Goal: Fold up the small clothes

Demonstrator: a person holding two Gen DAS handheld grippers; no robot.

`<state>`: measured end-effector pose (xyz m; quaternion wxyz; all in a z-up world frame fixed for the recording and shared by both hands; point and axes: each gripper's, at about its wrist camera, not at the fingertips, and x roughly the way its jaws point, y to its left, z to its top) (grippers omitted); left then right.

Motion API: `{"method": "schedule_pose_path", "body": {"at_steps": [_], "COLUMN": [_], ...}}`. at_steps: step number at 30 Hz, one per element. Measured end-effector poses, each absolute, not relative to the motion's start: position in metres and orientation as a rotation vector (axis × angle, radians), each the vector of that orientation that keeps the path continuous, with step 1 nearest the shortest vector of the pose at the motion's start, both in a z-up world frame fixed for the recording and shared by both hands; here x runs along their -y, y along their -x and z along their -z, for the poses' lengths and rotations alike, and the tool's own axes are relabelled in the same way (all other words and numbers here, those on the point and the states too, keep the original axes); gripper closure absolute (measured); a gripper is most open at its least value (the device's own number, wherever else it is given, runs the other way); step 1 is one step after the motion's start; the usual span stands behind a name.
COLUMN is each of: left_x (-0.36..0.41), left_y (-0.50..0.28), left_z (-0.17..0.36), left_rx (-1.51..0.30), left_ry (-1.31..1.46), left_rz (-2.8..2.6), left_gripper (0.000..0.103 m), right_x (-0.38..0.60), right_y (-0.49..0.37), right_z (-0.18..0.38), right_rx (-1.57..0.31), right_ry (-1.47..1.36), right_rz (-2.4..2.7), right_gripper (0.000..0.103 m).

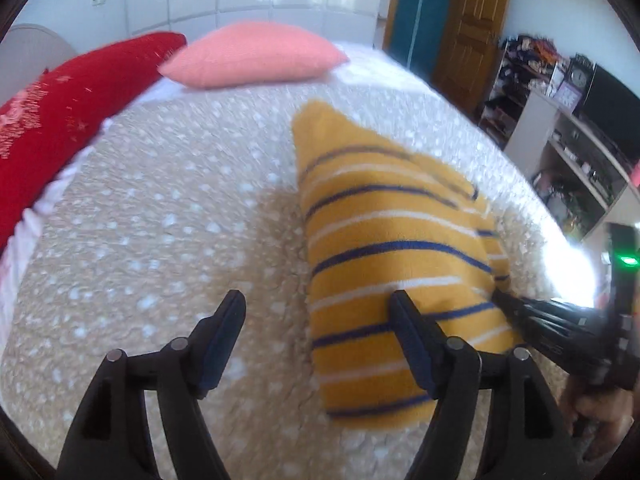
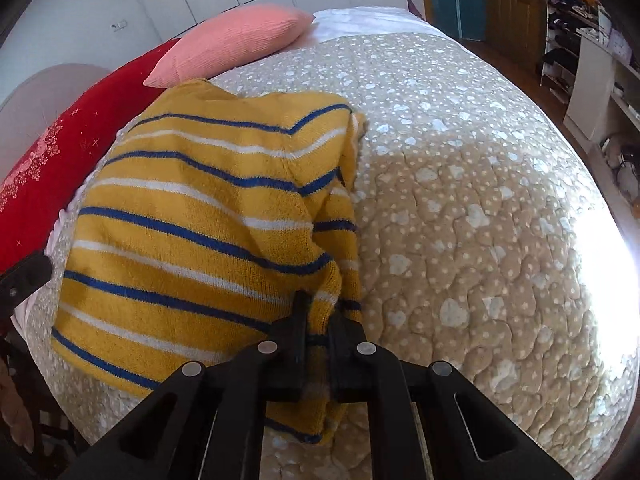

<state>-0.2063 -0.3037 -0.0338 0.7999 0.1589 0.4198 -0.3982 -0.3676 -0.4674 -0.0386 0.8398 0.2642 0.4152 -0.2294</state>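
Note:
A small yellow sweater (image 1: 384, 232) with blue and white stripes lies partly folded on the beige spotted bedspread (image 1: 168, 216). My left gripper (image 1: 316, 312) is open and empty above the sweater's near left edge, its right finger over the fabric. My right gripper (image 1: 504, 300) shows at the sweater's right edge in the left wrist view. In the right wrist view the right gripper (image 2: 320, 308) is shut on the right edge of the sweater (image 2: 192, 216), with fabric bunched between its fingers.
A pink pillow (image 1: 256, 56) and a red cushion (image 1: 60, 120) lie at the head of the bed. The bedspread (image 2: 480, 208) stretches right of the sweater. Shelves (image 1: 576, 152), a wooden door (image 1: 472, 20) and white cupboards stand beyond the bed.

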Motion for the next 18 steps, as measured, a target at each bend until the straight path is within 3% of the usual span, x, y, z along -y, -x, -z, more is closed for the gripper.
{"method": "schedule_pose_path", "body": {"at_steps": [2,5,8,10,12,18], "left_x": [0.322,0.313,0.292,0.286,0.289,0.335], "left_y": [0.200,0.191,0.183,0.168,0.148,0.126], "left_z": [0.060,0.047,0.021,0.015,0.021,0.065], "left_rx": [-0.976,-0.989,-0.929,-0.936,-0.989,-1.157], "left_ry": [-0.434,-0.377,-0.264,-0.188,-0.120,-0.078], "left_rz": [0.826,0.876,0.946,0.956,0.972,1.122], "left_gripper": [0.026,0.027,0.024,0.012,0.010,0.000], "right_x": [0.468,0.476,0.484,0.494,0.506,0.539], "right_y": [0.370,0.379,0.400,0.404,0.396,0.337], "right_z": [0.042,0.038,0.015,0.007,0.011,0.055], "right_rx": [-0.871,-0.844,-0.700,-0.633,-0.629,-0.689], "right_ry": [-0.566,-0.608,-0.672,-0.691,-0.713,-0.820], "right_rz": [0.478,0.449,0.416,0.432,0.434,0.347], "right_gripper": [0.096,0.090,0.062,0.024,0.020,0.021]}}
